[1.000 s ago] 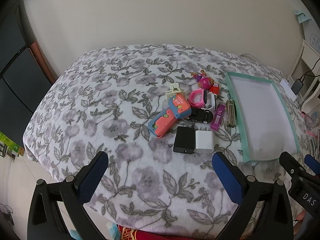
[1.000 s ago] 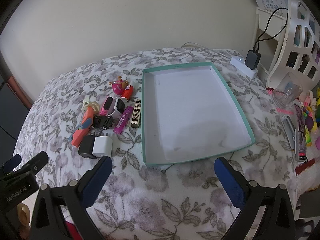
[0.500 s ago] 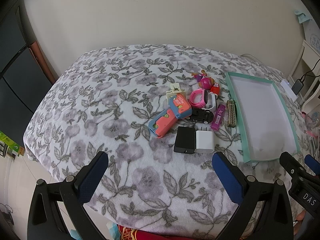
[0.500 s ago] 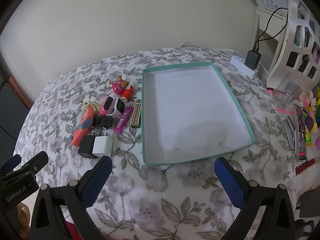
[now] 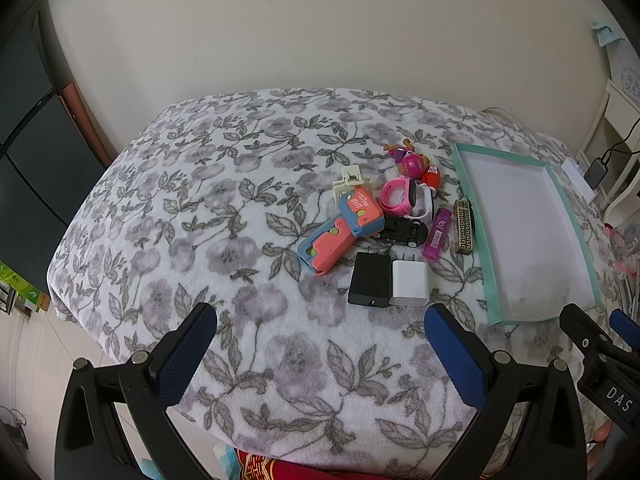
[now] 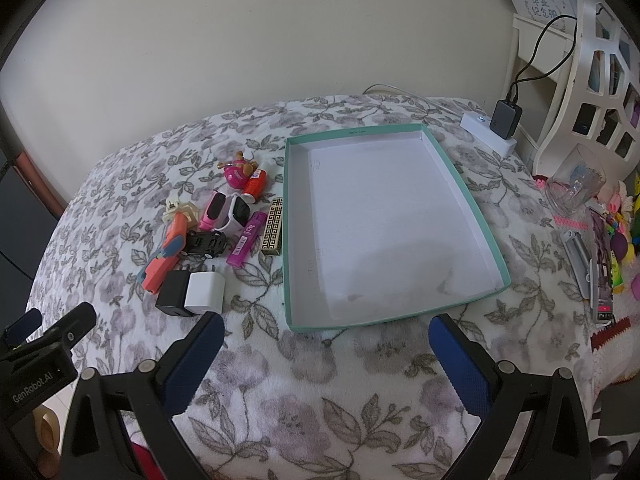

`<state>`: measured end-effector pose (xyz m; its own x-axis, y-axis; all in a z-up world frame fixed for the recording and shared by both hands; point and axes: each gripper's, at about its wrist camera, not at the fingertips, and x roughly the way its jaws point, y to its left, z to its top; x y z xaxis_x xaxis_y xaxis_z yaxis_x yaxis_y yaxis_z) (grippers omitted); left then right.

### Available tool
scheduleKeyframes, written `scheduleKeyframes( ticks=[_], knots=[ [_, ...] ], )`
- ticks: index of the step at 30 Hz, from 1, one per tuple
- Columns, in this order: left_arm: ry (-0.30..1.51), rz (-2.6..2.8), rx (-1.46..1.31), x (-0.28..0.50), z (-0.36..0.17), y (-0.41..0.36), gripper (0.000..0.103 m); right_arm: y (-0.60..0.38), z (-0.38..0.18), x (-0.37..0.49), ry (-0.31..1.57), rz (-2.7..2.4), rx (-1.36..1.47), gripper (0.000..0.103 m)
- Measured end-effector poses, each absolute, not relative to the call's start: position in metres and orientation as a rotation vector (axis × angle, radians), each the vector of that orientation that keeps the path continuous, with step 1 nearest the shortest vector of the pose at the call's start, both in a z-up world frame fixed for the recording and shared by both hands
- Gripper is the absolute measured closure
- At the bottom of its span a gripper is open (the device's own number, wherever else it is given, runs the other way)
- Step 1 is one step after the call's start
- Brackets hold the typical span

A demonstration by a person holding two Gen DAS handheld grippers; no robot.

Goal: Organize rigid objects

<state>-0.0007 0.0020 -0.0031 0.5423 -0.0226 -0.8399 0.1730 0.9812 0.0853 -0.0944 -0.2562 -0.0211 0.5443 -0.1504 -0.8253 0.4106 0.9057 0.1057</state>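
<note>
Clutter of small rigid things lies on the floral blanket (image 6: 320, 380) of the bed, just left of a teal-rimmed tray (image 6: 486, 224) whose white floor is bare. Nearest the bed's front edge sit a black charger (image 5: 370, 284) and a white charger (image 5: 410, 283), touching side by side. Both the left hand-held gripper (image 5: 320, 350) and the right hand-held gripper (image 6: 322, 360) hover above the front edge, fingers spread wide, holding nothing.
</note>
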Motion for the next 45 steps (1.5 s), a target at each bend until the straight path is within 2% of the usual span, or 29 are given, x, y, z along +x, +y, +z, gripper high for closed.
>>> scheduleKeyframes(
  ticks=[37,45],
  knots=[
    [1.006,-0.120,0.161,-0.001,-0.003,0.005,0.000,-0.256,-0.020,-0.093,0.941,-0.338,0.304,0.000],
    [1.026,-0.019,0.144,0.044,0.023,0.009,0.000,-0.254,0.007,-0.067,0.893,-0.285,0.298,0.000]
  ],
)
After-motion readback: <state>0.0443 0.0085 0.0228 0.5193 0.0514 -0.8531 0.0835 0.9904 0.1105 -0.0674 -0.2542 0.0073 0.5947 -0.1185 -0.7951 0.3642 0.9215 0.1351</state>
